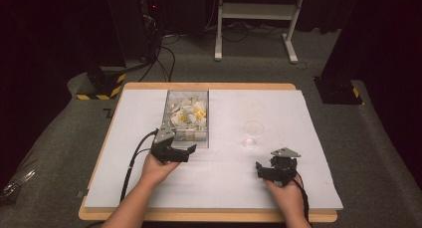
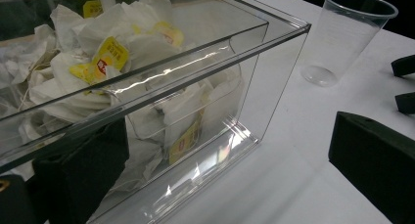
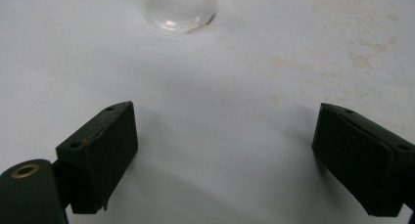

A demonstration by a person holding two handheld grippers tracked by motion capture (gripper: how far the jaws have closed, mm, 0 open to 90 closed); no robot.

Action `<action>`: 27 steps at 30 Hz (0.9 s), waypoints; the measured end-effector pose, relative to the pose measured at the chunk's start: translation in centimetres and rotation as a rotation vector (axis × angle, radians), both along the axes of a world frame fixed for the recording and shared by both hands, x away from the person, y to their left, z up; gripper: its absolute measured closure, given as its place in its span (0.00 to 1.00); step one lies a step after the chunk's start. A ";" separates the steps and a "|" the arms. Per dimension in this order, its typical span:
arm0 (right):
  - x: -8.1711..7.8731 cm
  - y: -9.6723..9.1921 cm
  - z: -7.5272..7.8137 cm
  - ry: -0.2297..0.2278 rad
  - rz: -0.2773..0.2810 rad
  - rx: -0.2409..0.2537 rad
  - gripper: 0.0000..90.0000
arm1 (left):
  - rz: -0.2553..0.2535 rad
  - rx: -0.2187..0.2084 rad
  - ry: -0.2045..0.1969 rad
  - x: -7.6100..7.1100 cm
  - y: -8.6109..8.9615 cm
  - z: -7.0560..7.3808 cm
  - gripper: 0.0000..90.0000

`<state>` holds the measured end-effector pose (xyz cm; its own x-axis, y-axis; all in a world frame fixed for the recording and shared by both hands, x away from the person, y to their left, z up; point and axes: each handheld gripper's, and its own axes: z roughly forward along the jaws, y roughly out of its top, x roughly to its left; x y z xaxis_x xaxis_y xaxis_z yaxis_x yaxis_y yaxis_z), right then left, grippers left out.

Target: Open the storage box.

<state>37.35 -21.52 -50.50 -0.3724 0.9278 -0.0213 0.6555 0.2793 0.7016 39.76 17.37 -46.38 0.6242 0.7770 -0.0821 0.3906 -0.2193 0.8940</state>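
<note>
Item: clear plastic box (image 1: 186, 119), rectangular, straight transparent walls with a thick glossy rim, open at the top. It stands upright on the white table (image 1: 224, 178), toward the far edge and left of centre. Contents: a loose heap of white paper tea bags (image 2: 98, 62) with yellow tags bearing a red mark, piled to just under the rim; a few press flat against the near wall.

Item: clear plastic cup (image 1: 253, 133), upright, thin-walled, faint ribbing on its side, nothing inside. It stands to the right of the box, apart from it.

My left gripper (image 1: 178, 152): at the near right corner of the box, jaws spread wide. In the left gripper view one jaw lies against the box's near wall, the other is well out over bare table; nothing between them.

My right gripper (image 1: 266, 169): nearer me than the cup and right of the box, low over the table, jaws parted wide, holding nothing. In the right gripper view the cup's round base (image 3: 180, 10) lies ahead of the jaws
</note>
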 end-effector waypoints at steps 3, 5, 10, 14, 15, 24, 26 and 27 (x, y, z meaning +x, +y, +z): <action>0.0 0.0 0.0 0.000 0.000 0.000 0.11 | 0.001 -0.007 -0.006 0.0 -0.2 0.0 0.03; 0.0 0.0 0.0 0.000 0.000 0.000 0.11 | 0.004 -0.008 -0.008 0.0 -0.3 -0.1 0.04; 0.0 0.0 0.0 0.000 0.000 0.000 0.11 | 0.006 -0.012 -0.013 -0.1 -0.5 -0.1 0.05; 0.0 0.0 0.0 0.000 0.000 0.000 0.11 | 0.013 -0.015 -0.017 -0.1 -0.5 -0.1 0.07; 0.0 0.0 0.0 0.000 0.000 0.000 0.11 | 0.018 -0.016 -0.020 -0.1 -0.5 -0.2 0.07; 0.0 0.0 0.0 0.000 0.000 0.000 0.11 | 0.032 -0.016 -0.033 -0.5 -0.4 -0.3 0.12; 0.0 0.0 0.0 0.000 0.000 0.000 0.11 | 0.034 -0.010 -0.036 -0.6 -0.3 -0.3 0.12; 0.0 0.0 0.0 0.000 0.000 0.001 0.11 | 0.036 -0.008 -0.037 -0.6 -0.3 -0.3 0.13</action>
